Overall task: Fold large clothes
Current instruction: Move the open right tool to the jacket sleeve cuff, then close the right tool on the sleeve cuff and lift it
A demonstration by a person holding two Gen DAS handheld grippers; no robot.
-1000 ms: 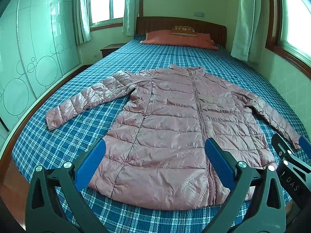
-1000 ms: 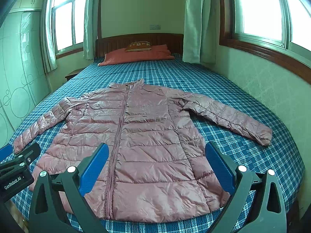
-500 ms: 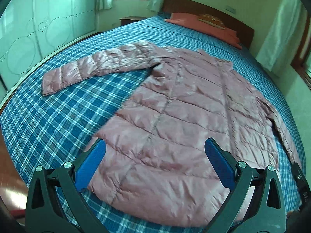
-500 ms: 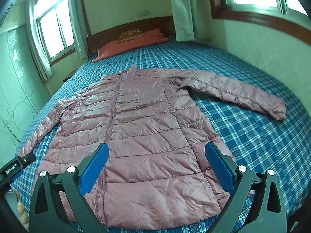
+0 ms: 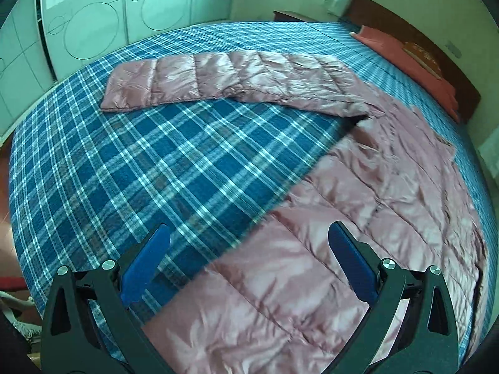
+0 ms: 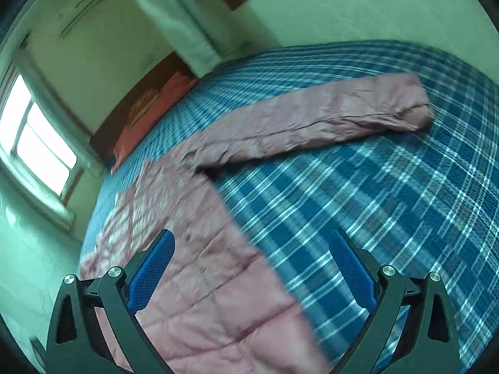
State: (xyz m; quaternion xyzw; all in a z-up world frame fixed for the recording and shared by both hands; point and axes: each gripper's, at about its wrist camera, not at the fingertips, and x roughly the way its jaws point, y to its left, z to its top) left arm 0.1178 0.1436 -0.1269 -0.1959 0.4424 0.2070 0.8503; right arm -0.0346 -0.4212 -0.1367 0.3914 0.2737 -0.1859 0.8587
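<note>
Jacket [image 5: 358, 249]: we see the pink quilted garment lying flat on the blue plaid bed [image 5: 140, 168], unfolded, both sleeves spread outward.

Our left tool [image 5: 249, 266] hangs with its blue pads spread wide, gripping nothing. It sits low over the jacket's left side edge, the body running under its right pad and plaid under its left. The left sleeve [image 5: 224, 79] lies well ahead and slightly to the left, its long axis crosswise to the tool, with the cuff at the far left.

Our right tool [image 6: 252, 269] is likewise spread and empty, over the jacket's right side edge, quilted fabric under its left pad. The right sleeve [image 6: 315, 121] stretches ahead, slanting up and to the right, with the cuff at the far right. This view is blurred, so finer detail escapes us.

We judge that each sleeve belongs to the tool on its own side. Folding a sleeve in means reaching forward and outward to the cuff, then carrying it back across the body.
</note>
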